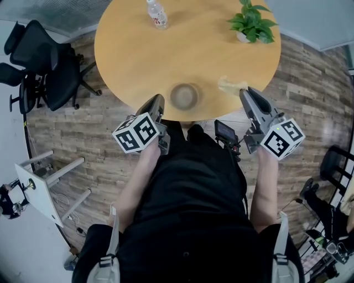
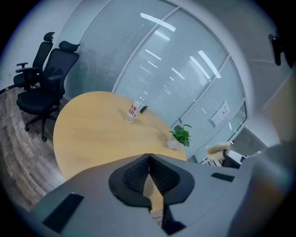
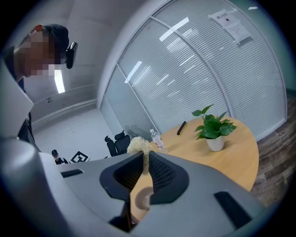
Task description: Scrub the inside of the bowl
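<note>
A brownish bowl (image 1: 184, 95) sits upright near the front edge of the round wooden table (image 1: 133, 61). My left gripper (image 1: 159, 100) hovers just left of the bowl at the table edge; in the left gripper view its jaws (image 2: 148, 157) meet with nothing between them. My right gripper (image 1: 244, 92) is to the right of the bowl, shut on a pale fluffy scrubber (image 1: 231, 84). In the right gripper view the scrubber (image 3: 138, 144) sticks out past the pinched jaws, and the bowl (image 3: 143, 199) shows low between them. The left gripper view also catches the scrubber (image 2: 218, 149) at right.
A clear water bottle (image 1: 157, 13) stands at the table's far side, a potted green plant (image 1: 251, 23) at the far right. A dark pen (image 3: 181, 127) lies near the plant. Black office chairs (image 1: 38, 66) stand on the wooden floor to the left.
</note>
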